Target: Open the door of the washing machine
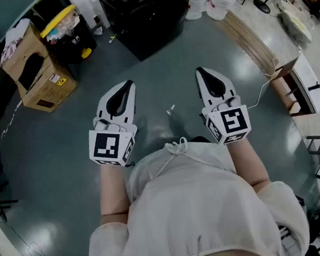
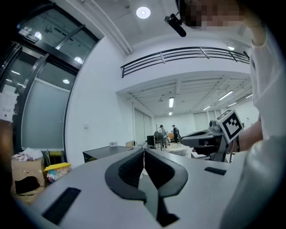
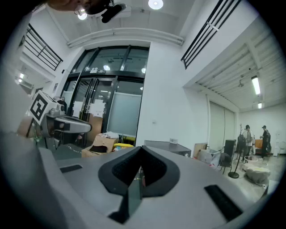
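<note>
Standing on a grey-green floor [image 1: 163,55], a person in a pale top holds both tools out in front, side by side and level, pointing away from the body. The left claw [image 1: 127,86] is narrow: in the left gripper view its two dark pads meet along a thin line, with nothing between them. The right claw [image 1: 200,71] is likewise pressed together and holds nothing. Each tool carries a marker cube [image 1: 111,146] at its near end, just ahead of the person's forearm.

Far ahead and between the two tools stands a black cabinet [image 1: 144,14] with a flat top. To the far left are stacked cardboard boxes [image 1: 38,81], one with cloth on top, and just right of them a dark bin with a yellow lid [image 1: 64,20]. White bags [image 1: 209,1] lie to the right of the cabinet. At the right edge sits a low wooden shelf unit [image 1: 298,83], with a thin cable [image 1: 262,93] trailing over the floor towards it.

No view lets the washing machine be told from these things, so its place cannot be given.
</note>
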{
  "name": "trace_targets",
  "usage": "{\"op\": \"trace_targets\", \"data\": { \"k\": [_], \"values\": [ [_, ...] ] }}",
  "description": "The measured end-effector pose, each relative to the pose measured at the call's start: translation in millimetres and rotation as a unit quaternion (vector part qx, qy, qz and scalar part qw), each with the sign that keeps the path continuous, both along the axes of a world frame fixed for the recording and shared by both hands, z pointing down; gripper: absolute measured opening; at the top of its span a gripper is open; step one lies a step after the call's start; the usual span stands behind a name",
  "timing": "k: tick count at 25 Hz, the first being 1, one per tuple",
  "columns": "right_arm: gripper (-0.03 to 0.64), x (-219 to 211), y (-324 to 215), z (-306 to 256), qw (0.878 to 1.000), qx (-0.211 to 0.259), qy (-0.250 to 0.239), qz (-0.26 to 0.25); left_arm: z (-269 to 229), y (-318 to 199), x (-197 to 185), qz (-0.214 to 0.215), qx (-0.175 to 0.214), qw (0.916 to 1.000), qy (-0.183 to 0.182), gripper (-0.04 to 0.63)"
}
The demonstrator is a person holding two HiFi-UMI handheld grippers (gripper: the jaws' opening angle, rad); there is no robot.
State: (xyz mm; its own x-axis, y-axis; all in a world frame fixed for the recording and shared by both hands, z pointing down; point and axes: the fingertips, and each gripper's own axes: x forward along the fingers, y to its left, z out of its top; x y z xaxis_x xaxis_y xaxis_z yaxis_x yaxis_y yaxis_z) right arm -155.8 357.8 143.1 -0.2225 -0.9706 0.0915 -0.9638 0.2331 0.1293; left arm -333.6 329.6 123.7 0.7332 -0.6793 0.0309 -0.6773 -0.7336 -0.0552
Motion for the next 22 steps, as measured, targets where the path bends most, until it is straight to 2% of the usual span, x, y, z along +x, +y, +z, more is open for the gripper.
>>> {"op": "trace_targets", "data": {
  "k": [12,15,16,17,18,21,22],
  "values": [
    [0.002,4,2,7,1.0,-0.007,-0.008,0.008,-3,4,6,0.011,0.002,0.9998,0.013,0.021],
    [0.002,1,-1,11,1.0,-0.006,-0.03,0.005,2,2,4,0.012,0.003,0.9998,0.014,0.021],
    [0.043,0,-3,12,0.999,-0.005,-0.04,0.003,4,1,3,0.012,0.002,0.9998,0.014,0.021],
    [0.26,-2,-6,13,0.999,-0.004,-0.048,-0.001,5,0,2,0.011,0.0,0.9998,0.014,0.021],
    [0.434,-3,-10,14,0.999,-0.004,-0.052,-0.004,5,-1,1,0.009,-0.003,0.9999,0.014,0.021],
    [0.5,1,-21,15,0.999,-0.002,-0.033,0.013,7,-7,-3,0.003,-0.007,0.9999,0.011,0.021],
    [0.502,2,-24,15,0.999,-0.001,-0.028,0.017,8,-10,-5,0.001,-0.007,0.9999,0.01,0.021]
  ]
}}
